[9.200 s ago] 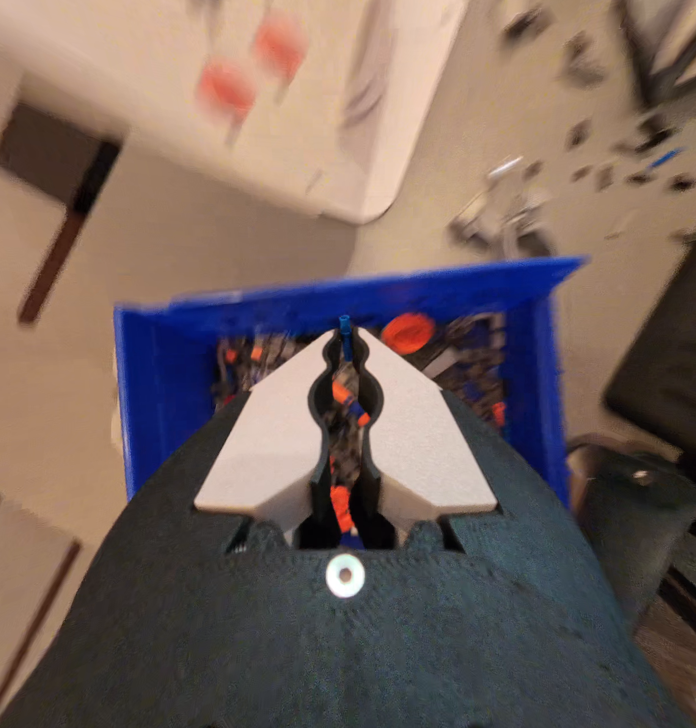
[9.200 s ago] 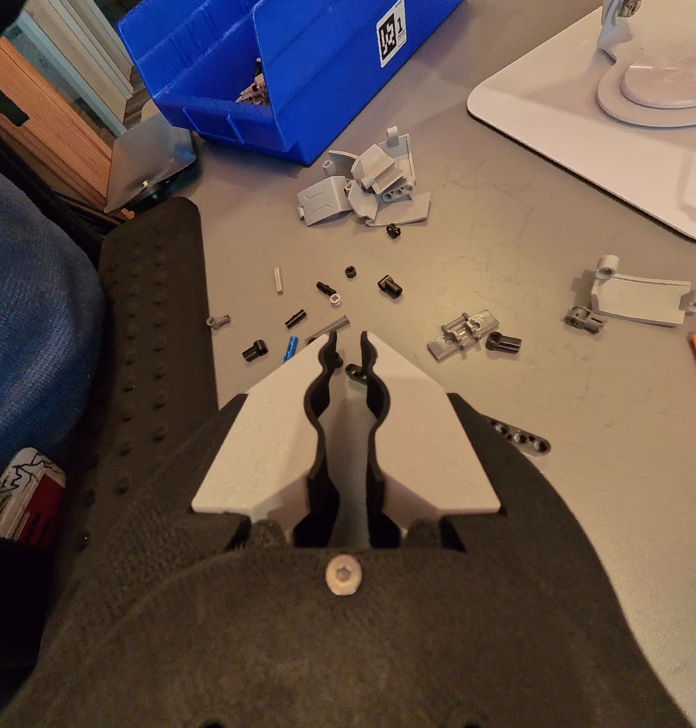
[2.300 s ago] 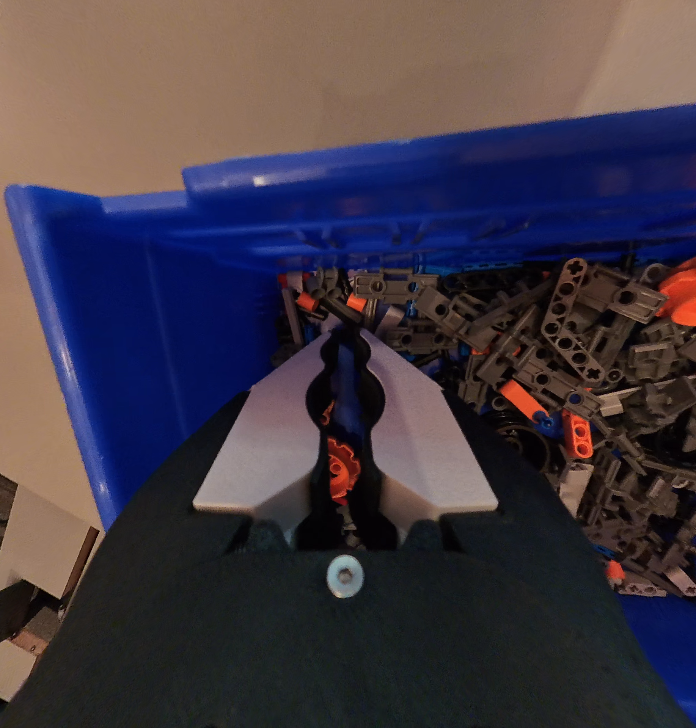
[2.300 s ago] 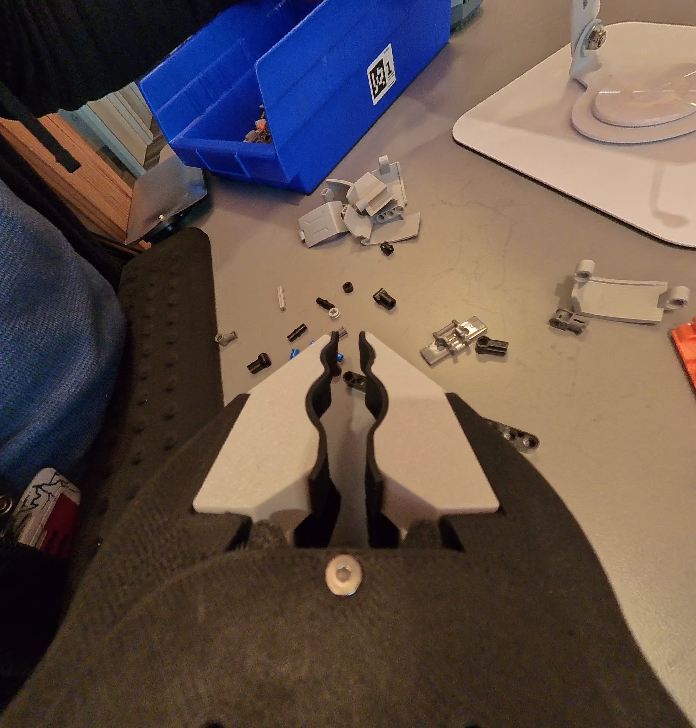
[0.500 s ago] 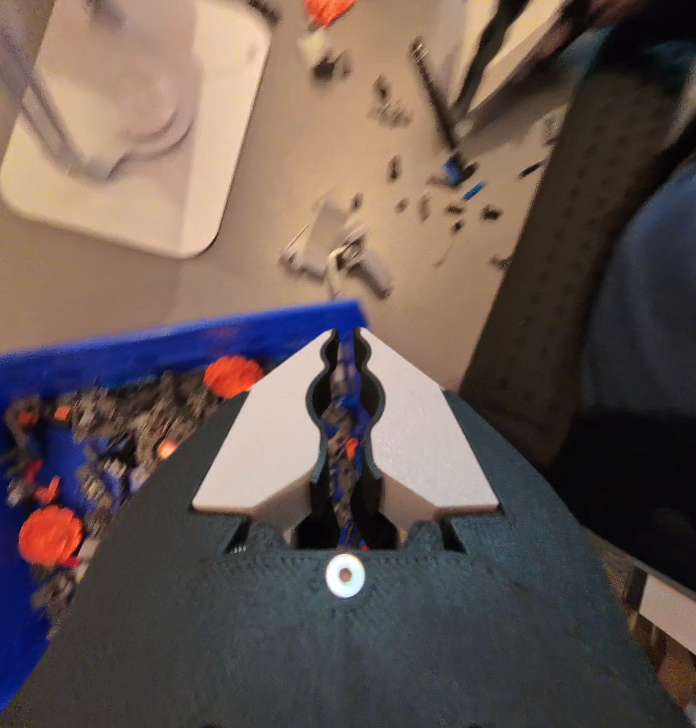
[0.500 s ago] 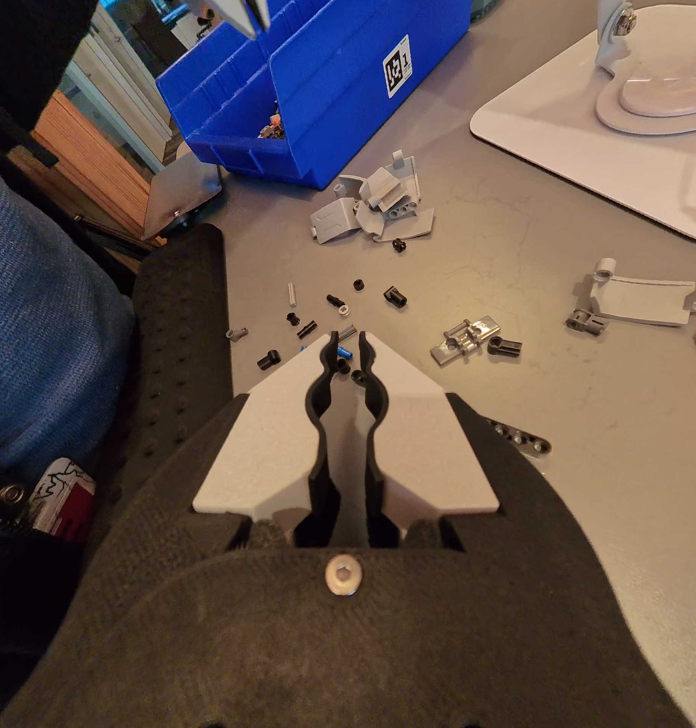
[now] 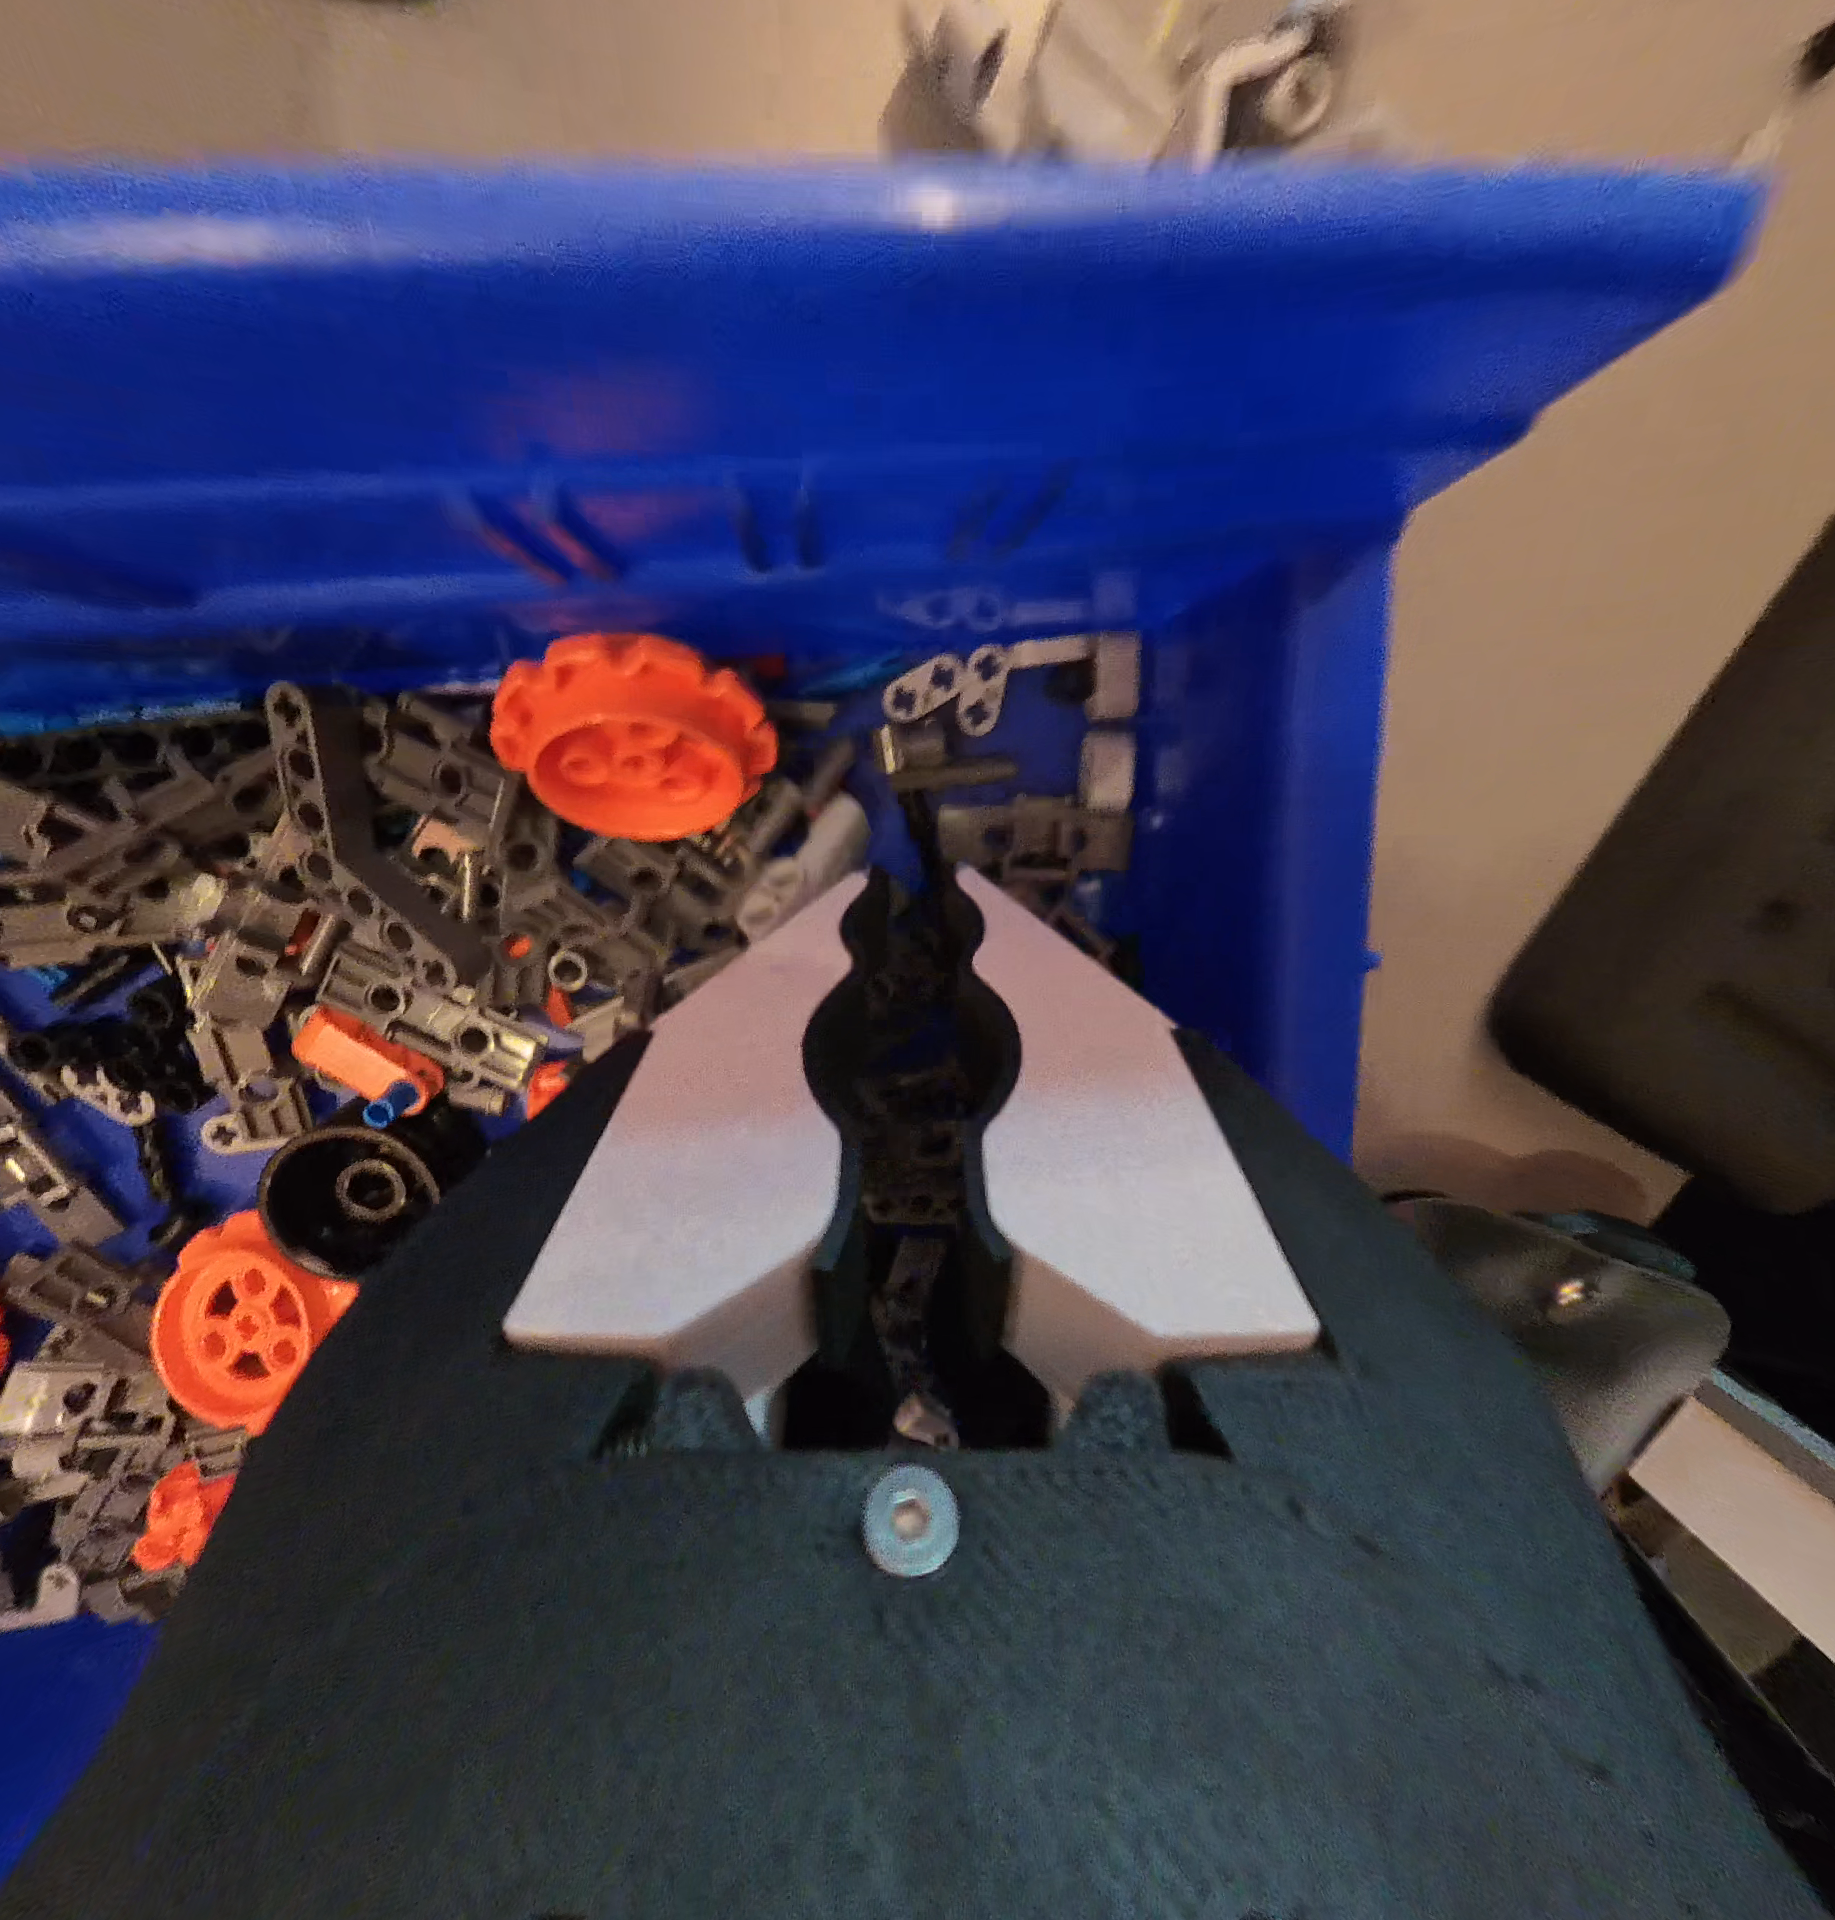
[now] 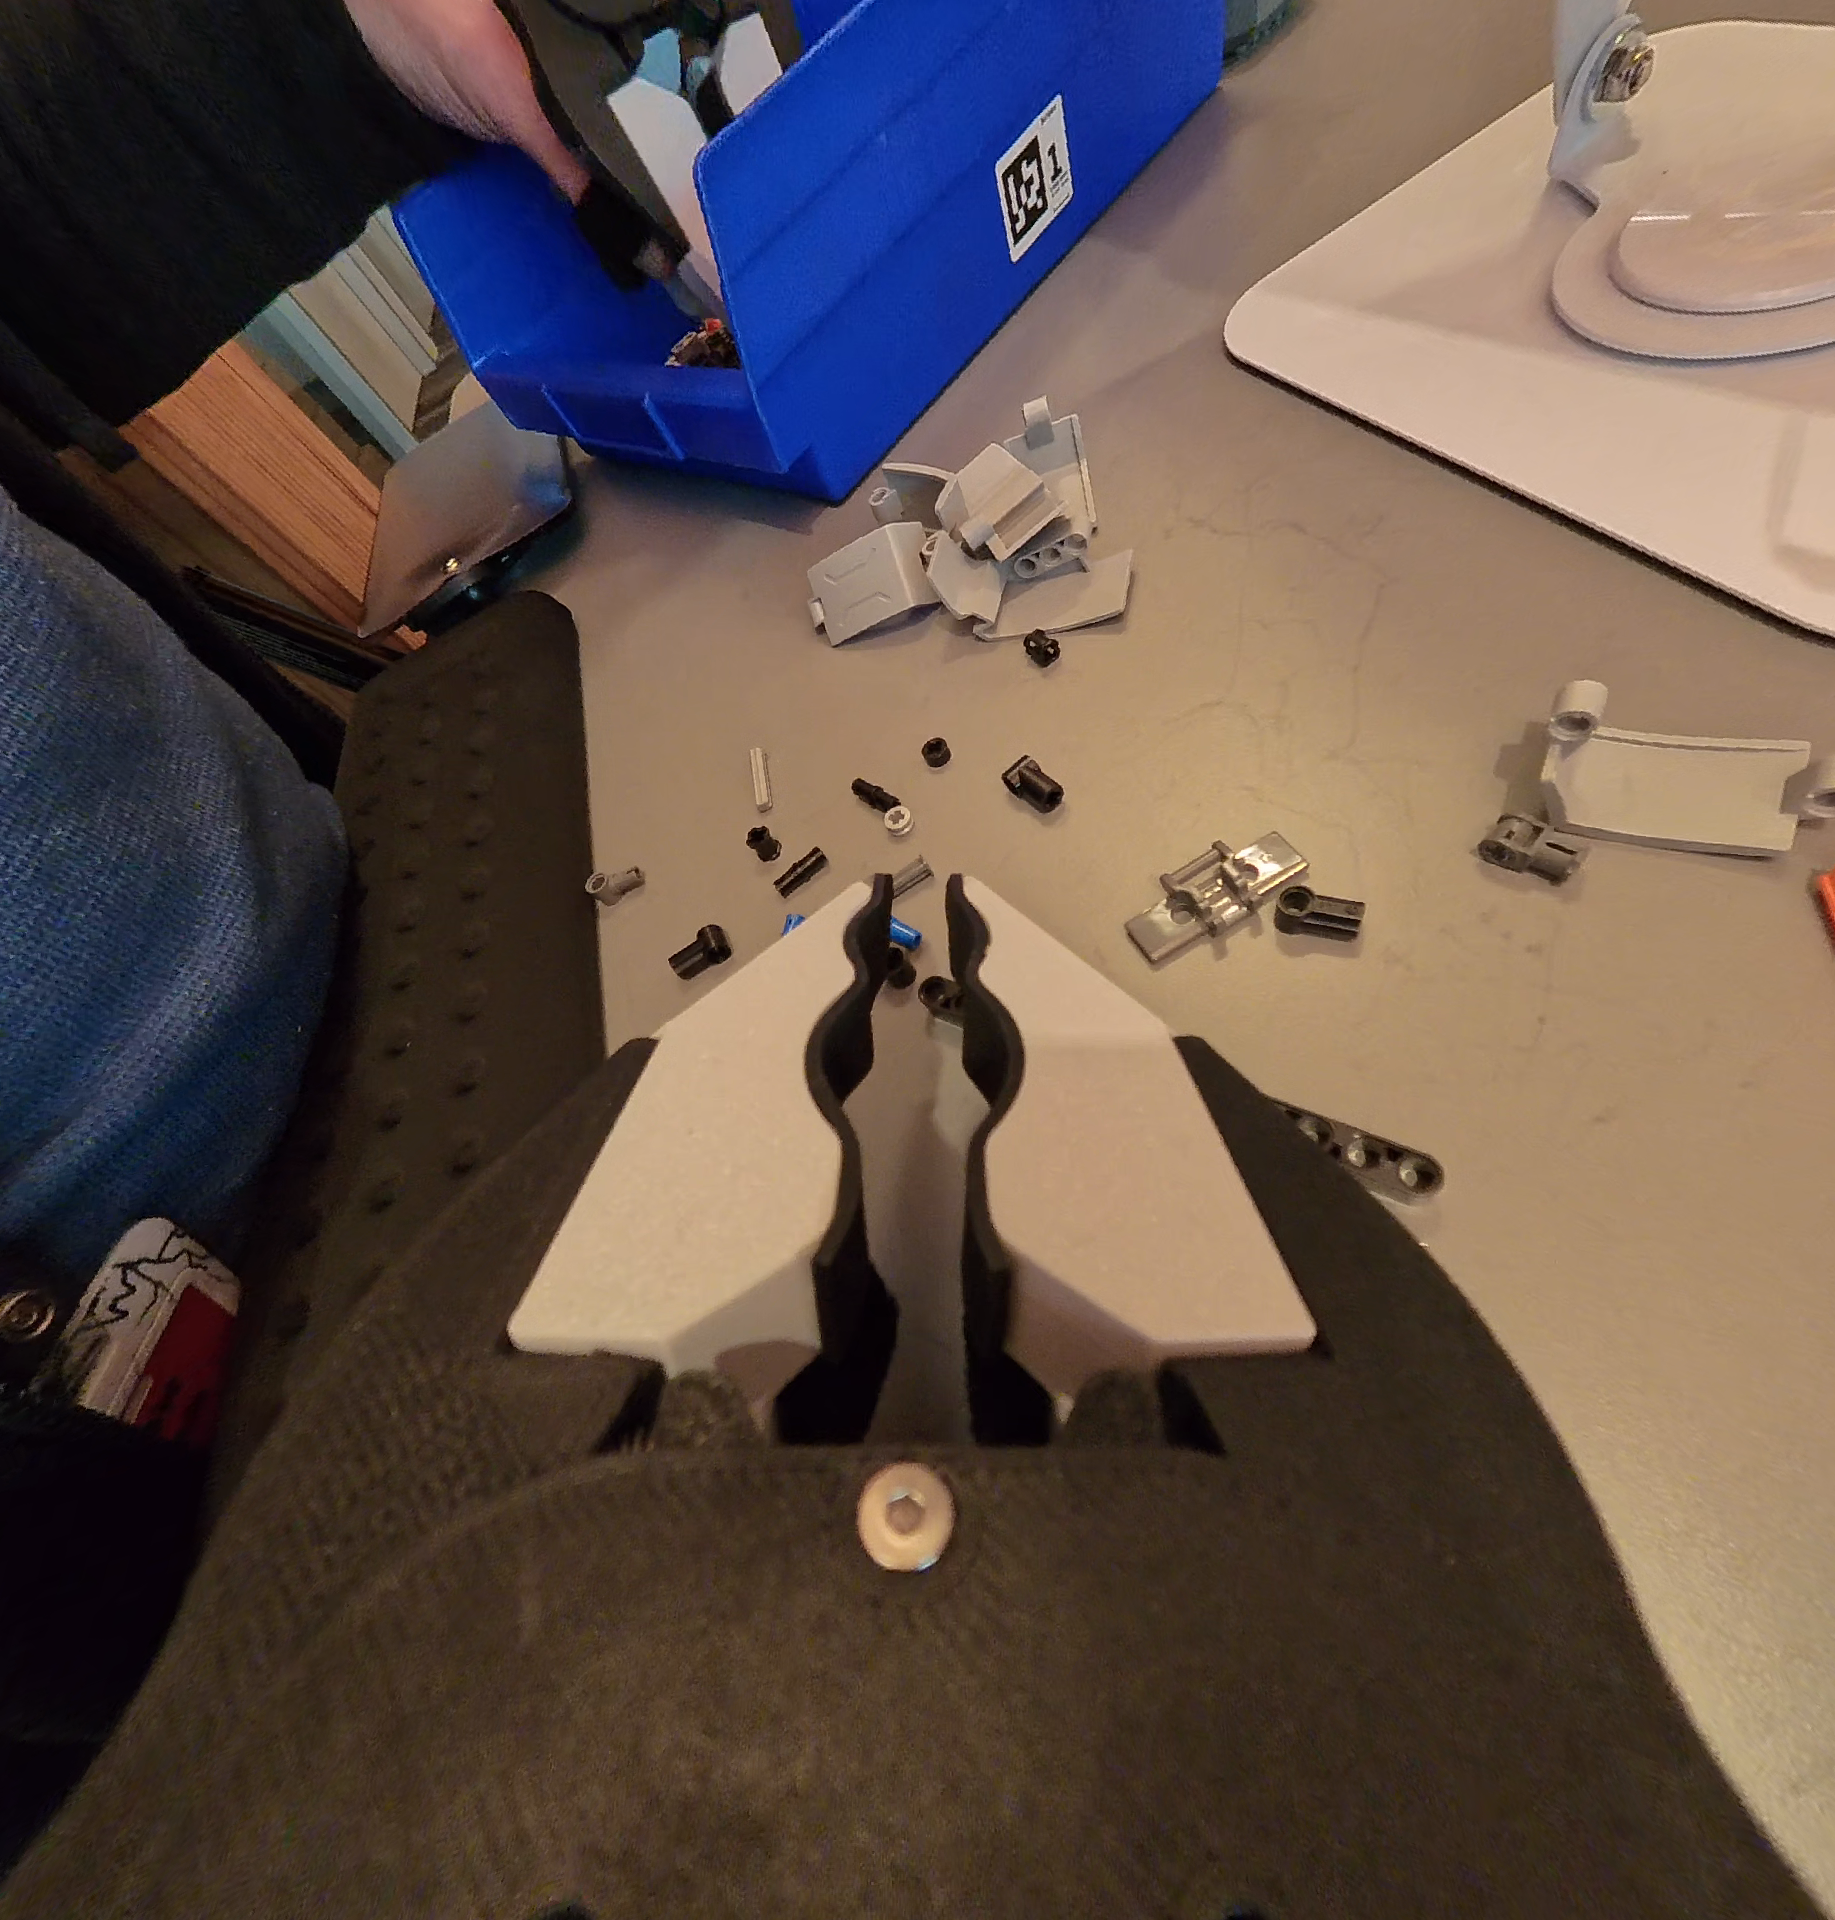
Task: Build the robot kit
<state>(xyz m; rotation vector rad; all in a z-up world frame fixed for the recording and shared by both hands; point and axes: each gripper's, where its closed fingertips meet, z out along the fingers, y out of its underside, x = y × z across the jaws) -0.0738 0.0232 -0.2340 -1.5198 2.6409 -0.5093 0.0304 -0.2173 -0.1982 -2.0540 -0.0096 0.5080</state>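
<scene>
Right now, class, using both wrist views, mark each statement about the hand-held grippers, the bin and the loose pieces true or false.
1. The left hand-held gripper holds a black beam over the blue bin. True.
2. Orange wheels lie in the bin. True.
3. The right hand-held gripper grips a wheel. False: it is open and empty, above small pins on the grey table.
4. The light grey panels lie inside the bin. False: they lie on the table beside it.
</scene>
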